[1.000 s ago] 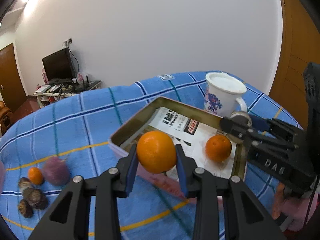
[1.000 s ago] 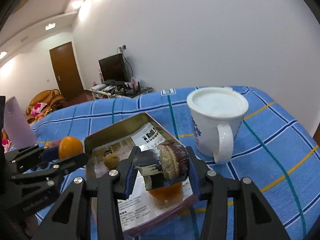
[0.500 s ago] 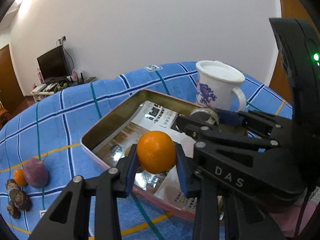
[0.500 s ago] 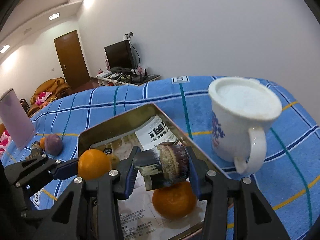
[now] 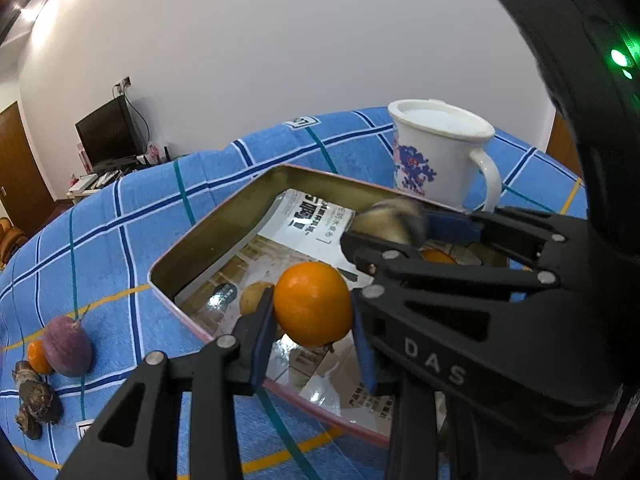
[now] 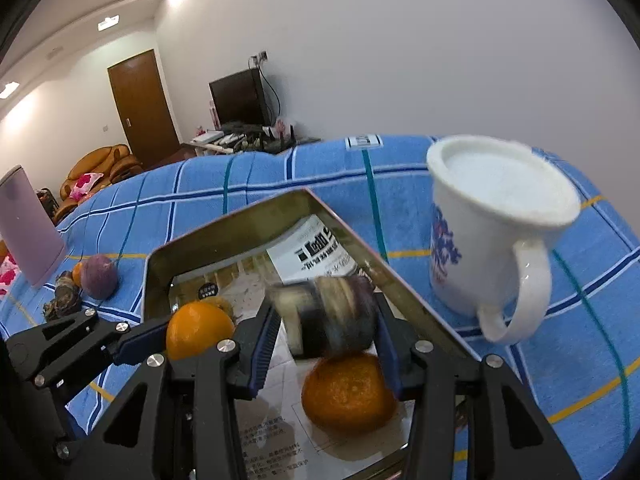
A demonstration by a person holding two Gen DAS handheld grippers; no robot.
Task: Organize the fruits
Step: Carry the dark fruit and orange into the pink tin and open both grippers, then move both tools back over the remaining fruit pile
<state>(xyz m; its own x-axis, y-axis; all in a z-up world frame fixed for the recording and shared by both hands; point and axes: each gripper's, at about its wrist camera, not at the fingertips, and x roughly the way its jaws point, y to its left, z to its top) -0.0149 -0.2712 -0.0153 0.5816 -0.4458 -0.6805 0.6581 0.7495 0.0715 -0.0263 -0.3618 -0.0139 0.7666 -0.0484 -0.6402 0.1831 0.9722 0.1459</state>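
My left gripper (image 5: pixel 313 322) is shut on an orange (image 5: pixel 312 304) and holds it just above the near left part of the metal tray (image 5: pixel 200 240). My right gripper (image 6: pixel 326 320) is shut on a dark purple and tan chunk of fruit (image 6: pixel 332 316), which looks blurred, low over the tray's right side. Directly under that chunk a second orange (image 6: pixel 348 392) lies on the printed paper lining the tray. A small brown fruit (image 5: pixel 254 298) lies in the tray behind the left fingers. The two grippers are side by side, close together.
A white mug (image 6: pixel 492 240) with a blue pattern stands just right of the tray. On the blue checked cloth to the left lie a purple fruit (image 5: pixel 66 346), a small orange (image 5: pixel 38 356) and dark brown pieces (image 5: pixel 36 400). A lilac container (image 6: pixel 28 228) stands at the far left.
Both grippers have come forward and down over the tray, each still holding its fruit. The right gripper now sits close beside the left, and its chunk has gone blurred.
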